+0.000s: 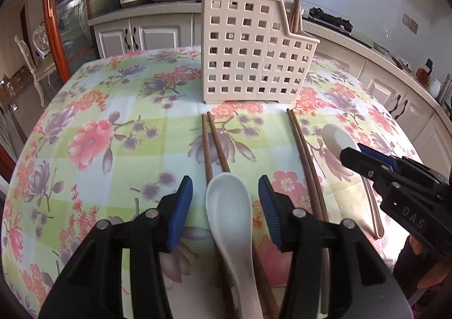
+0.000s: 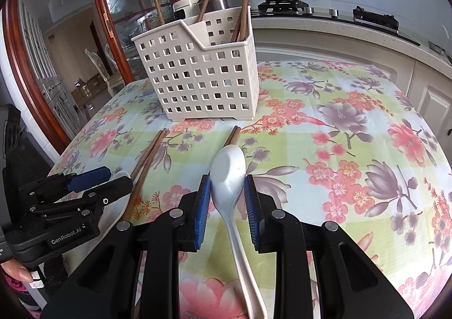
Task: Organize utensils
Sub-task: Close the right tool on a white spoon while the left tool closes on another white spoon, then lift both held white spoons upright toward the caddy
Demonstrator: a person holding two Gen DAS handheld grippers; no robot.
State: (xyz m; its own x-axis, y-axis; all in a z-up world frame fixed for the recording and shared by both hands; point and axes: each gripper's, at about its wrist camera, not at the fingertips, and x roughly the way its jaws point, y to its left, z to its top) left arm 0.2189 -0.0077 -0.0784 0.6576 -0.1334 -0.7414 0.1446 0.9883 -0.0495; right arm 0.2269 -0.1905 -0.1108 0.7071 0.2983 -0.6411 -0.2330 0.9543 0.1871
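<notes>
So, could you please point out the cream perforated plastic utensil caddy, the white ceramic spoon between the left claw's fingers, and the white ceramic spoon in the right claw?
Cream perforated plastic utensil caddy (image 1: 248, 64): left wrist view, front wall.
Left white ceramic spoon (image 1: 228, 200): left wrist view, bowl.
Right white ceramic spoon (image 2: 228, 172): right wrist view, bowl.

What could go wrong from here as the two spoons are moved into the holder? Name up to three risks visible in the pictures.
1. The right gripper pinches its white spoon only at the bowl's edges; glazed, it might slip or swing.
2. The left gripper is open around the other spoon, which lies on chopsticks; closing could catch them too.
3. Chopsticks already standing in the holder lean outward and may block insertion.
</notes>
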